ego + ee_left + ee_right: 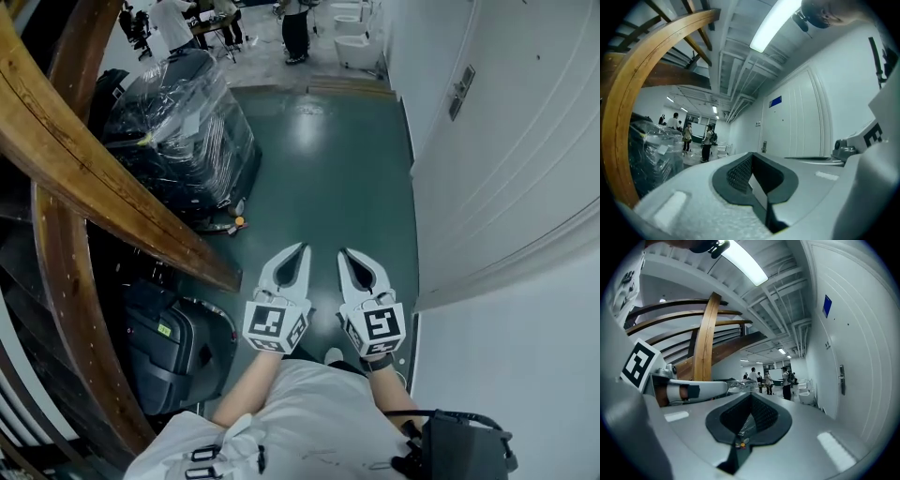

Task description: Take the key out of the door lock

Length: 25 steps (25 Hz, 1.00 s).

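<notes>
Holding both tools low in front of me, side by side, just apart, over the glossy dark green floor [328,159]. My left gripper [302,249], a white two-jaw tool with a marker cube, has its jaws closed tip to tip, with its ribbed dark pads [737,172] met and nothing gripped. My right gripper [347,255] is the same: jaws fully together, pads [761,412] touching, holding nothing. A small glint sits at its seam, and I can't tell what it is.

The grey metal lock plate [461,91] sits on the white panelled door [506,169] at 1 o'clock, well apart from both tips. In the right gripper view the plate [842,379] shows at 3 o'clock. The key is too small to make out in any view.

A dark bulky load wrapped in clear plastic film [183,122] is at 11 o'clock. Curved brown wooden beams [84,178] run from 9 to 11 o'clock. A black hard-shell suitcase [178,342] lies at 8 o'clock, near my left elbow. Standing people [295,28] are far off at 12 o'clock, with white toilets [356,47] beside them. A long fluorescent ceiling light [773,28] is overhead. A small blue wall sign [827,305] is above the door.
</notes>
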### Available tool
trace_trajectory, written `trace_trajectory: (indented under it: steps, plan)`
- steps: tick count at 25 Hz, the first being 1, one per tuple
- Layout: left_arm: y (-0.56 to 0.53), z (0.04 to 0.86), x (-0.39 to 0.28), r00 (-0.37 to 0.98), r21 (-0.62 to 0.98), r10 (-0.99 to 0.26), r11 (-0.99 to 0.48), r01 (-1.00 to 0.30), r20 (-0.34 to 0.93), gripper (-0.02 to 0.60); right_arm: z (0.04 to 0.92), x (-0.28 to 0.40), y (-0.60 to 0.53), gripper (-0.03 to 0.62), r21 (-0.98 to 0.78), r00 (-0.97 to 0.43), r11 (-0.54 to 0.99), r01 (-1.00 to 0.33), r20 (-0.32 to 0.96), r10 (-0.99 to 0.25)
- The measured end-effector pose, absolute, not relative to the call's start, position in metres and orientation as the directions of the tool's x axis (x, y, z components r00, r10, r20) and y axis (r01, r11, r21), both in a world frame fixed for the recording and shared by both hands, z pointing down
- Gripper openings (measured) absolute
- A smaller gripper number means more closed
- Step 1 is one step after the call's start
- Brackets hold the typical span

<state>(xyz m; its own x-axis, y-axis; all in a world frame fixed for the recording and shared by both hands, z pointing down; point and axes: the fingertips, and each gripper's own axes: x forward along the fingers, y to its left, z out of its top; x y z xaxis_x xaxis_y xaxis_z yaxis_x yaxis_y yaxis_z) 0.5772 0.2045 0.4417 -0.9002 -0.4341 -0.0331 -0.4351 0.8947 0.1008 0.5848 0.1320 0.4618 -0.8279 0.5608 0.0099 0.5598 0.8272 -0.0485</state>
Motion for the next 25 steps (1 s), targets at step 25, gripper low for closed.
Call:
trace_trajectory:
  steps: [25]
  plan:
    - [0.292,0.466,0.231,-0.821,0.076,-0.564,0.826,-0.559,0.092,0.002,0.469,0.248,0.218,0.005,0.000,-0.909,0.914,0.406,0.102,0.404]
